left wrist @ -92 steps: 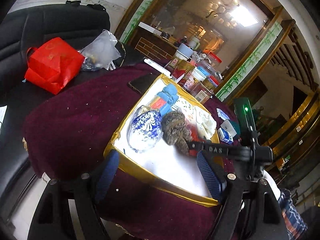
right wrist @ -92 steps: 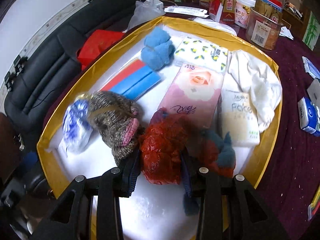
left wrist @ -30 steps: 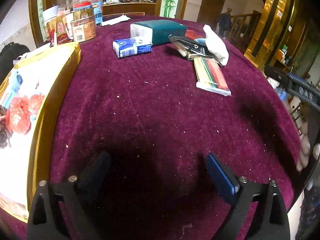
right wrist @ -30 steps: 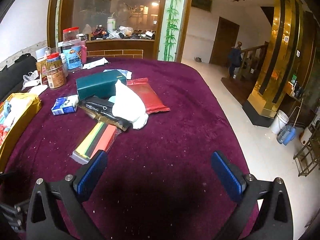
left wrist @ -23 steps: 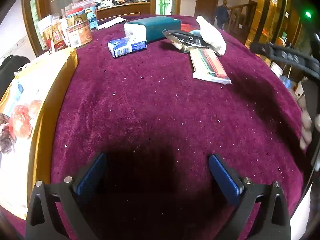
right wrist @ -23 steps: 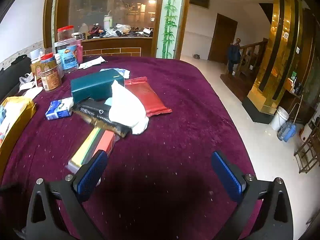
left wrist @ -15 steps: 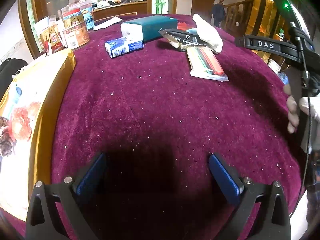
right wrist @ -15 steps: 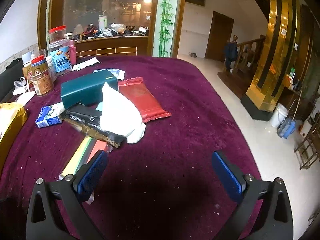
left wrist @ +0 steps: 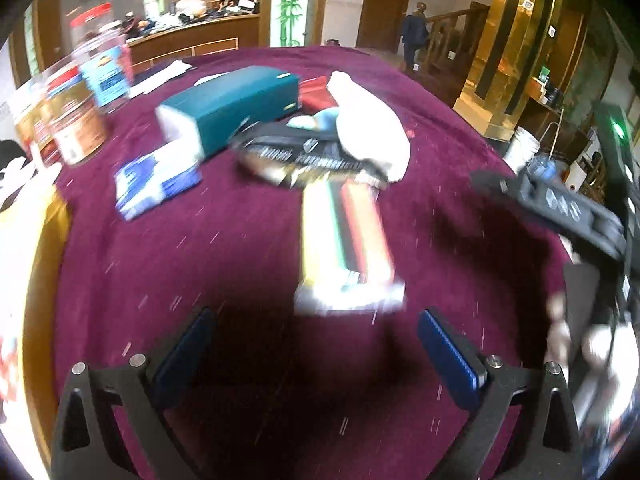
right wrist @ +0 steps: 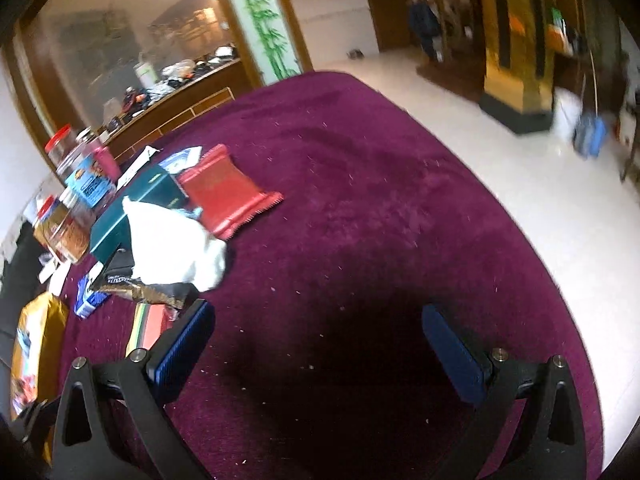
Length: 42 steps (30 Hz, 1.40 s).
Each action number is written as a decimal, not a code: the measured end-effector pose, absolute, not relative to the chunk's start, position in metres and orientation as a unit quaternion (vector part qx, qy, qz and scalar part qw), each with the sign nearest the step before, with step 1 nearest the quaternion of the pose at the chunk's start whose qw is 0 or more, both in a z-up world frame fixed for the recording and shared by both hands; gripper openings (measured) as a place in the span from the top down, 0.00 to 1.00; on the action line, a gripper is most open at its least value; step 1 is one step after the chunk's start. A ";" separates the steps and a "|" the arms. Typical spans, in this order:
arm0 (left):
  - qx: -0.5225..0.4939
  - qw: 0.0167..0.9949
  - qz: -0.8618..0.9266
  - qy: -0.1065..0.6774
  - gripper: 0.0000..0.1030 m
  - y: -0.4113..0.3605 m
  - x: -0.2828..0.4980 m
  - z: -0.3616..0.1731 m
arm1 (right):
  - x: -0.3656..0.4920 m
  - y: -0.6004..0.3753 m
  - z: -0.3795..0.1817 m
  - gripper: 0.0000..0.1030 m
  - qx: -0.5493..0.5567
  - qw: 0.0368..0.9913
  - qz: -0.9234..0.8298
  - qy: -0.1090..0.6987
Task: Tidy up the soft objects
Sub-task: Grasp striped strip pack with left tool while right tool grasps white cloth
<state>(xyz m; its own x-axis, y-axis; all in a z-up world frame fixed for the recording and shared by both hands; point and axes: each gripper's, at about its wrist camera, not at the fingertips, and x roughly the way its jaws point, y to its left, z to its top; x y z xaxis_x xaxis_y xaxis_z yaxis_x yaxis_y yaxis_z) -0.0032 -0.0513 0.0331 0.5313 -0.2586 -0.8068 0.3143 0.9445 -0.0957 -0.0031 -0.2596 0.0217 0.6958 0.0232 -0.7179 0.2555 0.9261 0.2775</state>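
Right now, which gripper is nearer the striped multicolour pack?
Left. The left gripper faces the striped pack just ahead; the right gripper has it off beside its left finger.

Indoor light, fairly dim. Heavy motion blur in left view; right view sharper, blurred toward edges. Fisheye bend w/ black corners. Dark shadow on cloth (right wrist: 360, 208) betw. fingers.

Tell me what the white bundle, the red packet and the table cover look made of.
White bundle: soft cloth, matte, judging by its limp folds and rumpled edges. Red packet: likely plastic film, slightly glossy, with crimped serrated ends. Table cover: velvet-like fabric, deep purple with a short nap that shows lint specks and shading.
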 end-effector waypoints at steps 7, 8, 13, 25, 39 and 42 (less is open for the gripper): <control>0.076 0.882 -0.139 0.444 0.01 -0.087 0.041 0.017 | -0.002 -0.260 0.019 0.00 0.184 0.901 -0.061 0.389; 0.091 0.879 -0.142 0.445 0.04 -0.091 0.043 0.012 | -0.002 -0.259 0.019 0.00 0.179 0.902 -0.060 0.388; 0.060 0.877 -0.170 0.445 0.60 -0.076 0.038 0.021 | -0.001 -0.249 0.022 0.00 0.152 0.910 -0.057 0.382; -0.060 0.883 -0.212 0.415 0.59 -0.001 -0.040 0.065 | 0.001 -0.236 0.020 0.00 0.177 0.903 0.021 0.391; -0.142 0.892 -0.173 0.394 0.59 0.110 -0.097 0.079 | 0.080 -0.180 0.045 0.18 0.135 0.892 0.070 0.426; -0.161 0.898 -0.138 0.386 0.59 0.147 -0.110 0.083 | 0.094 -0.180 0.034 0.70 0.152 0.877 0.078 0.448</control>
